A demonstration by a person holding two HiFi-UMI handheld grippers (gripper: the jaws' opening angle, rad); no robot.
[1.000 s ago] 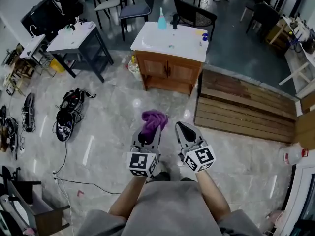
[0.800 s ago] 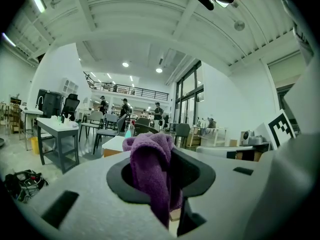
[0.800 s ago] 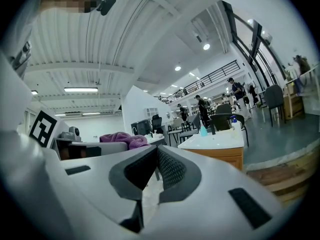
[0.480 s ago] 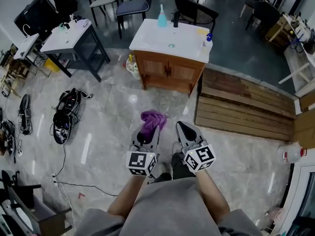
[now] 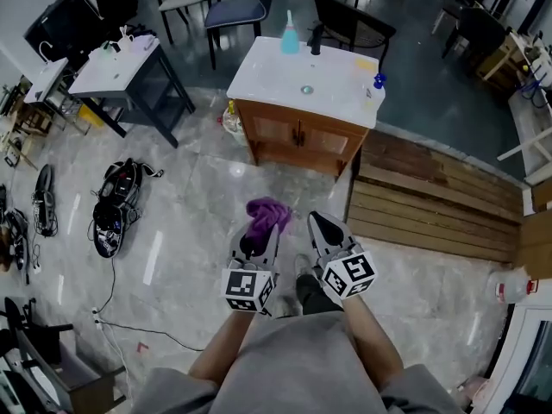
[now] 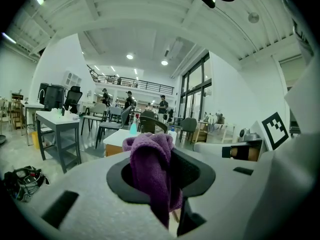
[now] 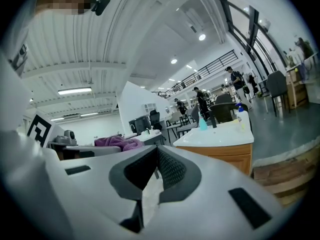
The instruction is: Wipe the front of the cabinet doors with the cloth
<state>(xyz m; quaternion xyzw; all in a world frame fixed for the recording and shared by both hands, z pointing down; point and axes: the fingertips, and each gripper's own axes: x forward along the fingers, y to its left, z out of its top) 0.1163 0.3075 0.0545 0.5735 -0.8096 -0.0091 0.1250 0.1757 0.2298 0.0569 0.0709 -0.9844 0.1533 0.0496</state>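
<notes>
A wooden vanity cabinet with two doors (image 5: 297, 139) stands ahead on the floor under a white sink top (image 5: 304, 84); its front also shows in the right gripper view (image 7: 220, 156). My left gripper (image 5: 261, 235) is shut on a purple cloth (image 5: 266, 215), which bulges out of its jaws (image 6: 150, 169). My right gripper (image 5: 321, 228) is beside it, shut with nothing between its jaws (image 7: 156, 170). Both grippers are held at waist height, well short of the cabinet doors.
A blue soap bottle (image 5: 290, 34) and a spray bottle (image 5: 374, 84) stand on the sink top. A wooden pallet platform (image 5: 431, 201) lies right of the cabinet. A grey table (image 5: 129, 67), chairs (image 5: 233, 11) and bags with cables (image 5: 116, 205) are to the left.
The view has shifted a little nearer the cabinet. Both grippers keep the same pose, the cloth still in the left one.
</notes>
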